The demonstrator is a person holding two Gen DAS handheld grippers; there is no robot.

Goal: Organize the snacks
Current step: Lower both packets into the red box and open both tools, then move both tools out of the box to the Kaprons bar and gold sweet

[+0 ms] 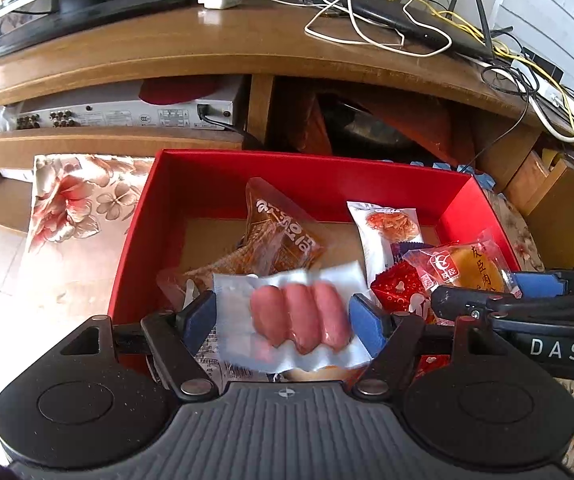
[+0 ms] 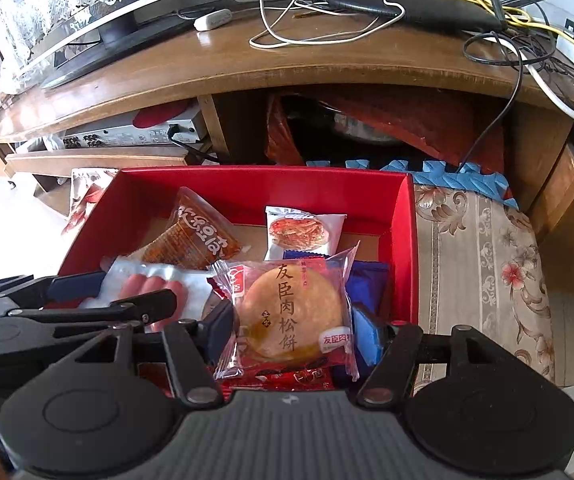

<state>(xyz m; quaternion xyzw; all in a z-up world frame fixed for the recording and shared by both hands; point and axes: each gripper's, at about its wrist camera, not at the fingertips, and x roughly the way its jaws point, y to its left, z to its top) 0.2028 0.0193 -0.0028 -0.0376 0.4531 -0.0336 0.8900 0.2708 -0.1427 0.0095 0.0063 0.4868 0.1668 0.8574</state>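
A red box (image 1: pixel 287 160) sits on a floral cloth and holds several snacks. My left gripper (image 1: pixel 283 320) is shut on a clear pack of three pink sausages (image 1: pixel 295 316), its blue pads pressing the pack's two side edges over the box's near left part. Beside it, my right gripper (image 2: pixel 295 332) is shut on a round pastry in a clear wrapper (image 2: pixel 291 312), held above a red wrapper (image 2: pixel 279 380) and a blue packet (image 2: pixel 367 280). Deeper in the box (image 2: pixel 263 172) lie a brown packet (image 2: pixel 195 236) and a white packet (image 2: pixel 303 228).
A wooden TV stand (image 1: pixel 207 52) rises right behind the box, with a router (image 1: pixel 407 20) and tangled cables on top and a silver device (image 1: pixel 127 114) on its shelf. The floral cloth (image 2: pixel 487 264) extends to the right of the box. Pale floor tiles lie to the left.
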